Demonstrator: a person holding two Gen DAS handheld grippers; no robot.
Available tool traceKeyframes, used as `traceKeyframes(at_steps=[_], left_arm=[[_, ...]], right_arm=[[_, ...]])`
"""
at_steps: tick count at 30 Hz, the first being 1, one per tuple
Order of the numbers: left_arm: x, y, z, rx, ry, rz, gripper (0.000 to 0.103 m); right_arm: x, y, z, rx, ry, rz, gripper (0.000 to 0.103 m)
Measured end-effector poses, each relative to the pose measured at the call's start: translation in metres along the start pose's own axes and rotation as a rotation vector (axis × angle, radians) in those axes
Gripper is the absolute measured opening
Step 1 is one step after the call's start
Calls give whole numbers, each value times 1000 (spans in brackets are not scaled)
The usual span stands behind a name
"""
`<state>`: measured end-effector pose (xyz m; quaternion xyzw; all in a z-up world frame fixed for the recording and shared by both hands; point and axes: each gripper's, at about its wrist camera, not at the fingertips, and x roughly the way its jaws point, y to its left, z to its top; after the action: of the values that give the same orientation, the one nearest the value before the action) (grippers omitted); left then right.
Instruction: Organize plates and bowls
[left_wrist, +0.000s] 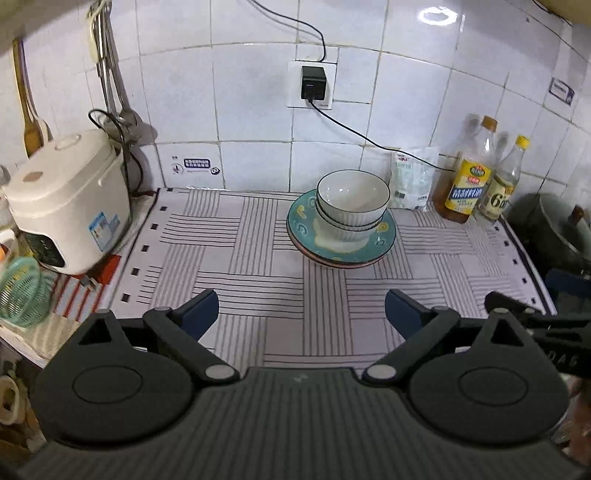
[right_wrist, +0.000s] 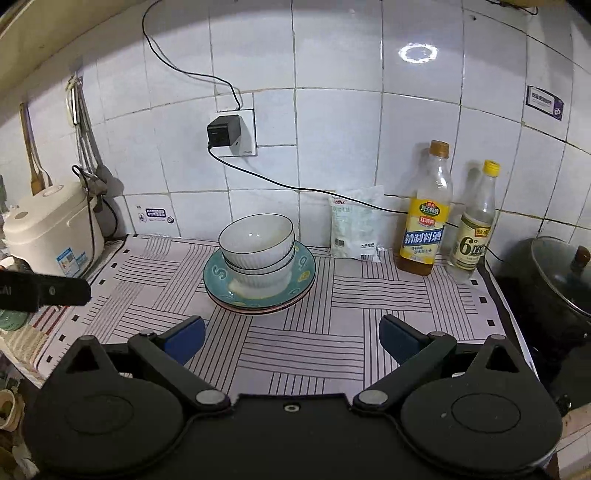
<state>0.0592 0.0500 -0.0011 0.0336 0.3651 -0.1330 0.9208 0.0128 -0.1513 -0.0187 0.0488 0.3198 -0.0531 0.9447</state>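
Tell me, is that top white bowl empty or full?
Empty. The top bowl sits upright in the stack on the teal plate, and its bare white inside shows.

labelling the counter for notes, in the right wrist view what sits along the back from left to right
rice cooker → stacked bowls on teal plate → white packet → yellow-label bottle → smaller clear bottle → dark lidded pot

- Left gripper (left_wrist: 301, 314): matte black body with a ribbed grey-black top plate; two round housings, each marked with a raised oval ring.
- Fingers (left_wrist: 199, 312) are faced with dark blue pads; silver pivot pins are seen on the black linkage arms.
- Right gripper (right_wrist: 291, 341): same black build, blue pads; a single small screw is noted at centre of its smooth plate.
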Motion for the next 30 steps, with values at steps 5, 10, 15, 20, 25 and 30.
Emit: traceKeyframes(at_steps=[5, 10, 15, 20, 25, 30], left_arm=[[-15, -3, -9, 14, 7, -1, 98], [-26, -9, -17, 24, 3, 24, 98], [-33, -14, -21, 22, -7, 56, 98], [-46, -18, -27, 25, -56, 116, 98], [-54, -17, -31, 30, -66, 106, 98], [-59, -15, -37, 24, -75, 104, 98]], right_arm=[[-15, -3, -6, 9, 4, -13, 102], [-29, -10, -13, 52, 26, -37, 102], [-40, -15, -17, 70, 53, -81, 102], [-51, -12, -25, 57, 60, -93, 102], [-60, -5, -30, 16, 31, -139, 102], [-65, 0, -31, -11, 16, -174, 102]])
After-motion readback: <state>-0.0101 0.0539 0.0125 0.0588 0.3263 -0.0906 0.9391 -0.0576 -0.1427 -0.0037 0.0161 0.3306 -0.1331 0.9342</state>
